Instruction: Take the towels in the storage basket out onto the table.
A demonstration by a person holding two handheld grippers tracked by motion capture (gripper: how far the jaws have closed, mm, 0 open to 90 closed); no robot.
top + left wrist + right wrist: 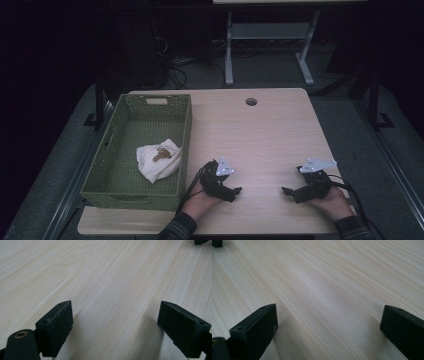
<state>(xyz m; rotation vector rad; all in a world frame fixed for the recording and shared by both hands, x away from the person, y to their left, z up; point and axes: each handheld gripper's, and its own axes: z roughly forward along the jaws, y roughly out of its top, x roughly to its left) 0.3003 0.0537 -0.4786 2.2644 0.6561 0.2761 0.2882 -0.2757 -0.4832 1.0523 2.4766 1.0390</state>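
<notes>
1. High view: a pale wooden tabletop [260, 135] carries a green woven basket [112, 165] along its left side, with a round cable hole [251, 101] near the far edge.
2. Inside the basket, toward its near right corner, lies a crumpled white cloth [156, 162] with a small brownish thing [161, 154] on top; what that thing is cannot be told.
3. The left tool [237, 190] rests low over the bare wood near the front edge, just right of the basket's near right corner, held in the person's left hand [200, 202]. Its tips point right.
4. The right tool [285, 190] sits at the near right of the tabletop in the right hand [332, 202], tips pointing left, so the two tools face each other with a gap of bare wood between them.
5. Left gripper view: the left tool's [115, 322] jaws stand wide apart with only wood grain between them; it holds nothing. A dark corner of the other tool [201, 241] shows at the top right.
6. Right gripper view: the right tool's [328, 325] jaws are likewise spread wide over bare wood, gripping nothing.
7. Both tools are apart from the cloth; the left one is the nearer, the basket wall standing between them.
</notes>
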